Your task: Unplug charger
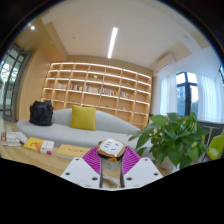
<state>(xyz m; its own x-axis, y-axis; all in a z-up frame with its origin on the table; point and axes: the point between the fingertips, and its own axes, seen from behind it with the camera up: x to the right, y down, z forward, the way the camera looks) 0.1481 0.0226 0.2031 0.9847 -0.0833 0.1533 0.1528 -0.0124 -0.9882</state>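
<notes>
A small charger (111,147), with a white face showing dark slots and a tan rim, sits between my magenta pads (93,158). My gripper (111,153) is shut on it, and both pads press its sides. A shiny metal-looking part of its body runs down between the white fingers (82,172). The charger is held up in the air, well in front of the sofa. I can make out no socket or cable.
A grey sofa (60,128) with a yellow cushion (84,118) and a black bag (41,113) lies beyond the fingers. Wooden bookshelves (100,92) cover the back wall. A leafy plant (175,138) stands close on the right. Books (40,146) lie on a low table at the left.
</notes>
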